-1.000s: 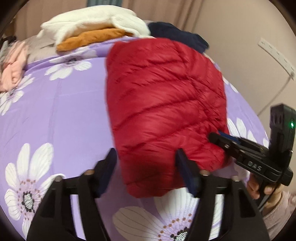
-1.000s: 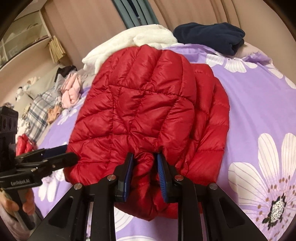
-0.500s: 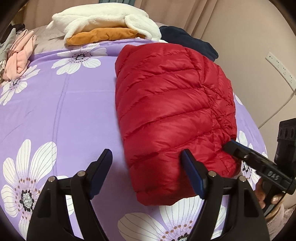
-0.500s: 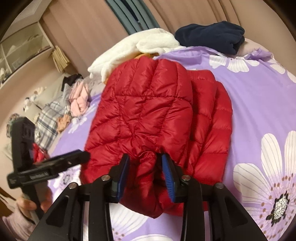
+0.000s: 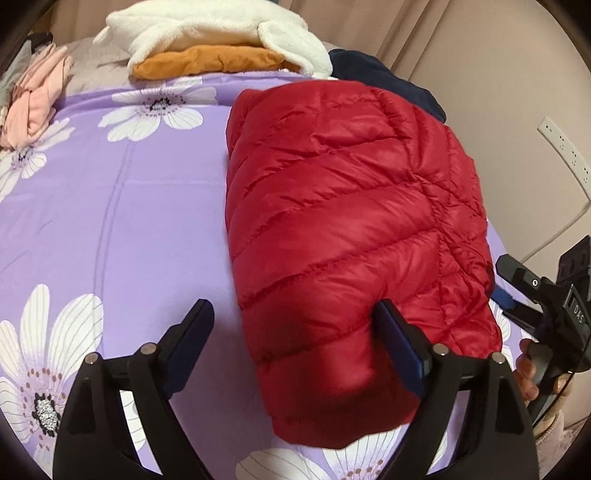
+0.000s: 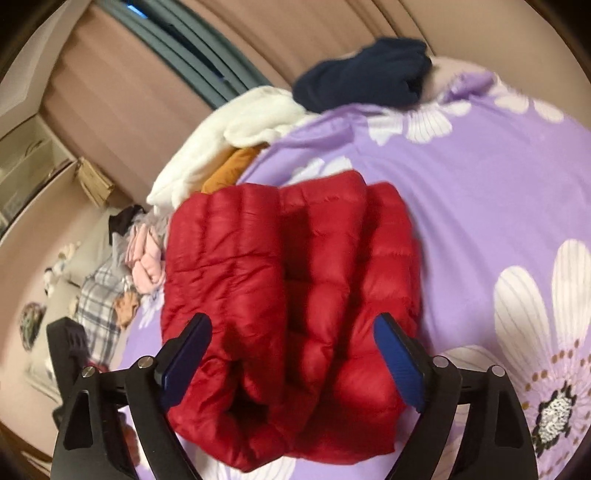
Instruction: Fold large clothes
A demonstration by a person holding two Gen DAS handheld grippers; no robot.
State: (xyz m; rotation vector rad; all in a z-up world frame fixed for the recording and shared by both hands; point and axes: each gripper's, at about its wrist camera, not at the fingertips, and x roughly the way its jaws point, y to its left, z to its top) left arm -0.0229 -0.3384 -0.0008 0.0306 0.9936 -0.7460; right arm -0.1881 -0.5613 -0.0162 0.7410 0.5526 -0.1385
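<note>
Folded red down jacket [image 5: 354,236] lies on your lilac bedspread with white daisies [image 5: 110,221], a puffy quilted bundle with its layers stacked. Your left gripper [image 5: 295,332] is spread wide, holding nothing; its right finger sits against the near edge of the jacket while the left finger hangs over bare bedspread. Your right gripper [image 6: 291,347] is likewise spread wide with nothing pinched, both blue-padded fingers over the near end of the bundle; whether the pads touch the fabric, you cannot tell from this blurred view. In the left wrist view that right gripper [image 5: 535,306] shows at the jacket's right side, gripped by your hand [image 5: 532,373]. At the far end of the bed sit a white fleece garment [image 5: 218,29] on top of a folded orange garment [image 5: 210,62], and a dark navy garment [image 5: 384,81] just behind the jacket. A pink garment [image 5: 33,96] lies bunched at the left edge, with a plaid one [image 6: 99,295] beyond it.
</note>
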